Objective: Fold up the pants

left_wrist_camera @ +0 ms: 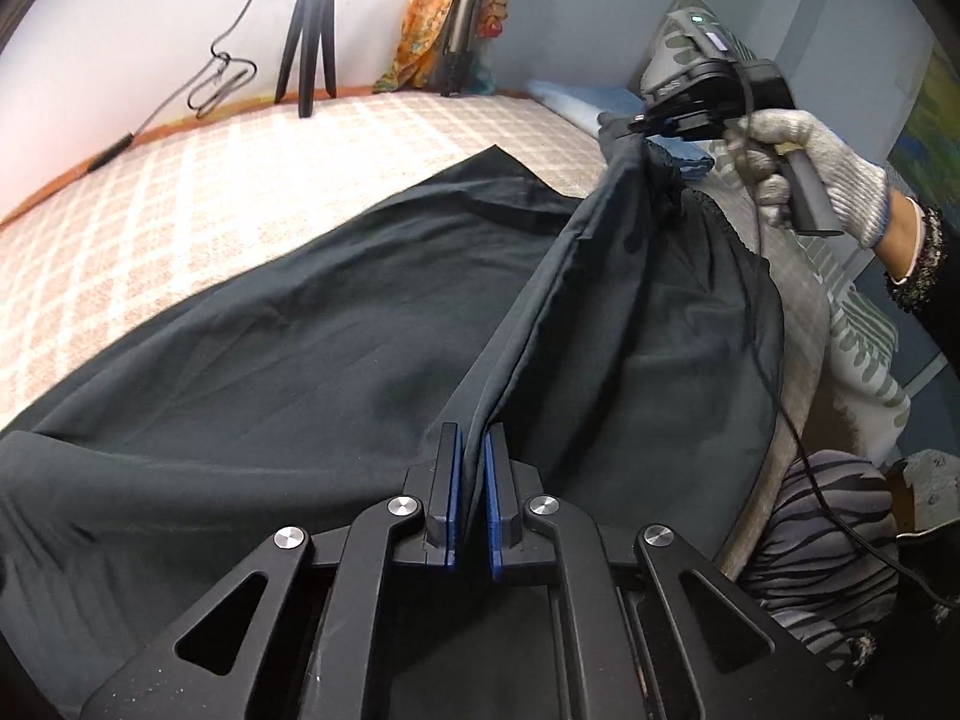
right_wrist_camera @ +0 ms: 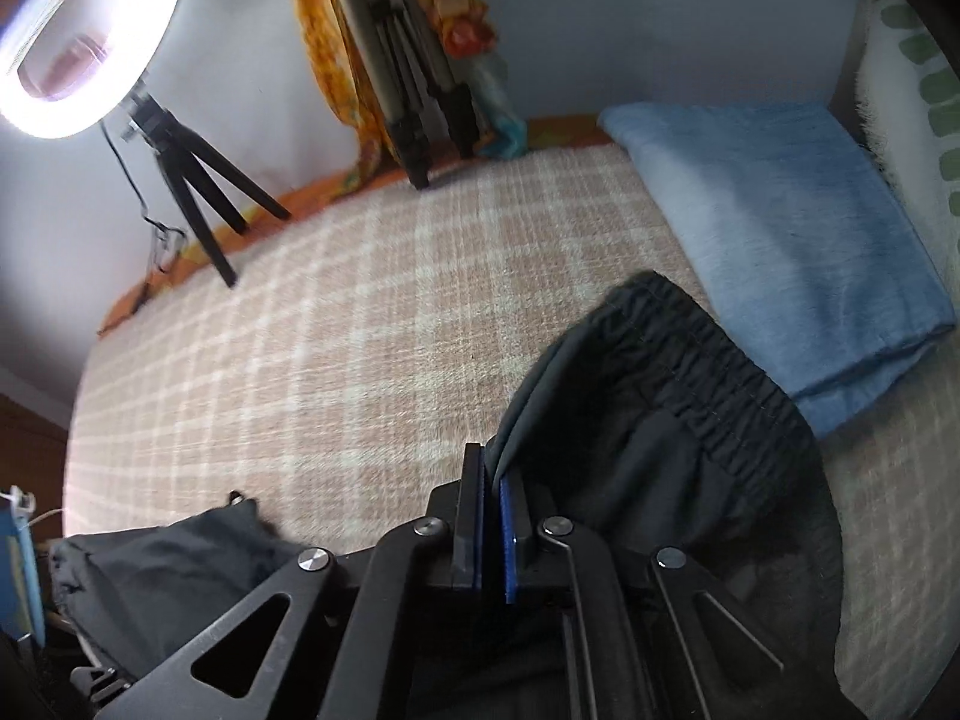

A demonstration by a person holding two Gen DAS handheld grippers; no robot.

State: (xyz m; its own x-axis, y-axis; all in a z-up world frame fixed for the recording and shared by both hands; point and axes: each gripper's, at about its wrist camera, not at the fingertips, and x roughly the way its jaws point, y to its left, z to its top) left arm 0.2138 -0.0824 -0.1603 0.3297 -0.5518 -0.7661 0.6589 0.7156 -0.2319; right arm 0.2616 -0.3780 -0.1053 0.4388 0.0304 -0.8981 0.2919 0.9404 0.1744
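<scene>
My left hand-held gripper is pinching an edge of the pants, its blue pads pressed on the dark cloth. My right hand-held gripper pinches the cloth just below the gathered waistband, lifted above the bed. The edge runs taut between both grips; the rest of the pants lies spread on the checked bed, near a folded blue towel.

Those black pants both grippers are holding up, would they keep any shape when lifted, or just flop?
Probably flop: the pants sag and crease between the left gripper and right gripper. Likely light, since thin fabric hangs from small pinches. The gathered waistband looks stretchy.
</scene>
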